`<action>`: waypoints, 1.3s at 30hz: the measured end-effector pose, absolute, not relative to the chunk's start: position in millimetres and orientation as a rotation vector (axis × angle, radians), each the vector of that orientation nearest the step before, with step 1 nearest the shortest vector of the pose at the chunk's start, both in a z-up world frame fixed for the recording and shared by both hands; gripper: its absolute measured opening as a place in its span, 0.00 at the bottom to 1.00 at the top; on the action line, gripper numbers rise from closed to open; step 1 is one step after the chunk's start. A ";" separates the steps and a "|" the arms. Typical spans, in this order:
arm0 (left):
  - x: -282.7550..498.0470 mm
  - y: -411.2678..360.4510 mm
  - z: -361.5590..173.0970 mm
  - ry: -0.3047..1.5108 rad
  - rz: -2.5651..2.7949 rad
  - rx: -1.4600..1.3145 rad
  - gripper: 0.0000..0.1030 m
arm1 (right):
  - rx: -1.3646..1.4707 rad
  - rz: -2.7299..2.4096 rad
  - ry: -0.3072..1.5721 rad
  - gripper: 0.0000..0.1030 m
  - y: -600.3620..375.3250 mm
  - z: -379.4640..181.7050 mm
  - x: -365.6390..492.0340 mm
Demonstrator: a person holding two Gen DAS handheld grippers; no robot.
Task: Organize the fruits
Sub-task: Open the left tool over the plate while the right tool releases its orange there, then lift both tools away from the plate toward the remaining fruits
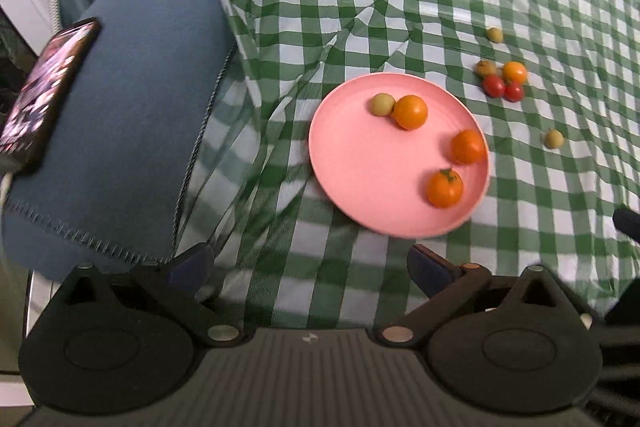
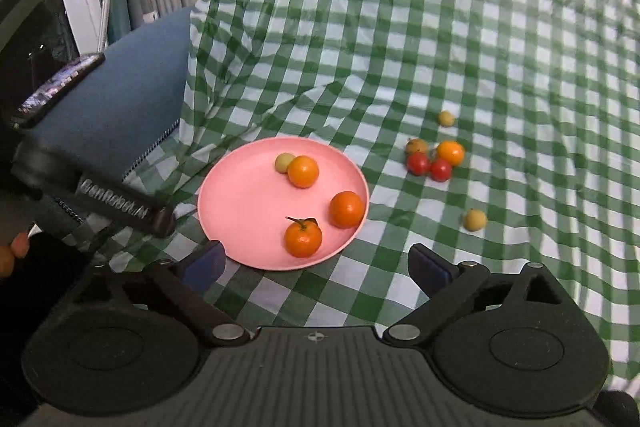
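A pink plate (image 1: 360,171) (image 2: 240,219) lies on the green checked cloth and holds three orange fruits (image 1: 410,111) (image 2: 303,171) and one small pale green fruit (image 1: 382,104) (image 2: 283,162). To its right on the cloth sits a cluster of two red tomatoes (image 1: 494,85) (image 2: 418,163), an orange fruit (image 1: 514,71) (image 2: 450,152) and a brownish one (image 1: 485,67) (image 2: 416,146). Two pale fruits lie apart (image 1: 554,139) (image 2: 475,219). My left gripper (image 1: 310,263) hangs open above the plate's near edge, empty. My right gripper (image 2: 316,263) is open and empty too.
A blue cushion (image 1: 132,115) (image 2: 120,107) with a phone (image 1: 44,91) (image 2: 56,87) on it stands left of the plate. The left gripper's body (image 2: 116,205) and a hand (image 2: 14,251) show at the left of the right wrist view. Grey curtains hang behind.
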State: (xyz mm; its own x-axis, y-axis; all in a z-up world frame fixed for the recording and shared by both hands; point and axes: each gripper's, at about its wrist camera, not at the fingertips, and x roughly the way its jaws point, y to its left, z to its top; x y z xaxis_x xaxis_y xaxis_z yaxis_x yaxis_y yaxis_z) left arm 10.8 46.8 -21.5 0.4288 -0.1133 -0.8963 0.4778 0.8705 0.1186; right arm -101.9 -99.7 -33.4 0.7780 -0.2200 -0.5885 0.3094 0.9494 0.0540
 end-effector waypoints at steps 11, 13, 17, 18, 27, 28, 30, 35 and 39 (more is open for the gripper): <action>-47.3 74.3 0.3 0.999 -0.381 0.347 1.00 | 0.094 -0.280 0.496 0.98 -68.1 -9.6 -151.5; -53.8 76.1 4.2 0.985 -0.381 0.346 1.00 | 0.090 -0.280 0.481 0.98 -65.6 -6.6 -156.9; -64.4 80.0 12.6 0.957 -0.380 0.339 1.00 | 0.085 -0.284 0.451 0.98 -59.6 -1.3 -166.0; -66.0 80.1 13.5 0.953 -0.380 0.339 1.00 | 0.085 -0.285 0.445 0.99 -58.5 -0.5 -168.3; -79.5 80.2 22.1 0.916 -0.383 0.363 1.00 | 0.094 -0.286 0.421 0.99 -55.6 1.8 -179.9; -80.6 79.9 22.5 0.914 -0.384 0.364 1.00 | 0.096 -0.286 0.420 0.99 -54.9 1.6 -181.0; -81.3 79.8 22.1 0.914 -0.385 0.368 1.00 | 0.099 -0.285 0.420 0.99 -54.6 1.2 -181.5; -80.6 79.2 20.4 0.918 -0.386 0.378 1.00 | 0.097 -0.282 0.422 0.99 -57.8 1.0 -182.4; -77.6 76.9 16.8 0.926 -0.388 0.388 1.00 | 0.112 -0.291 0.429 0.99 -53.2 -1.7 -181.5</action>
State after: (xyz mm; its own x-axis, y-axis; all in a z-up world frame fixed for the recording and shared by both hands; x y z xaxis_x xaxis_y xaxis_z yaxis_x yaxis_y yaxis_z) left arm -77.6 76.9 16.8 0.5427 -0.1544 -0.8256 0.4804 0.8634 0.1543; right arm -181.5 -53.2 -1.7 0.8689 -0.2544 -0.4247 0.3014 0.9524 0.0460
